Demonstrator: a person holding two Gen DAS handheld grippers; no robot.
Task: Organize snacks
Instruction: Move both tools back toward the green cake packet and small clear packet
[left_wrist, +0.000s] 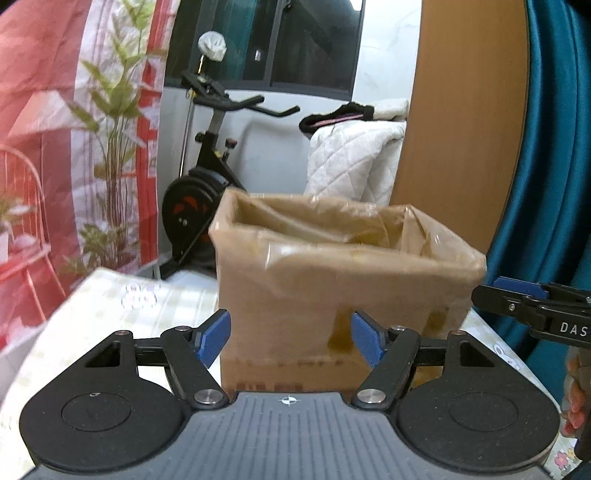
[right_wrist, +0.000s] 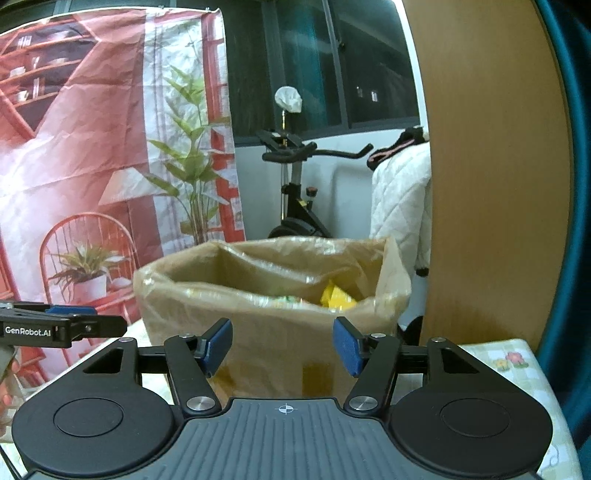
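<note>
A brown cardboard box (left_wrist: 332, 291) lined with a clear plastic bag stands on the table in front of both grippers. In the right wrist view the box (right_wrist: 258, 332) shows yellow snack packets (right_wrist: 336, 297) and something greenish inside. My left gripper (left_wrist: 291, 341) is open, its blue pads empty, just short of the box's near wall. My right gripper (right_wrist: 282, 347) is open too, nothing between its pads. Each gripper shows in the other's view: the right one (left_wrist: 535, 306) at the right edge, the left one (right_wrist: 62, 325) at the left edge.
The table (left_wrist: 110, 314) has a pale patterned cloth. Behind it stand an exercise bike (left_wrist: 210, 166), a white quilted cover (left_wrist: 354, 162), a wooden panel (left_wrist: 461, 129) and a teal curtain (left_wrist: 554, 147). A red printed backdrop (right_wrist: 92, 147) hangs at the left. A hand's fingers (left_wrist: 576, 406) show at the right.
</note>
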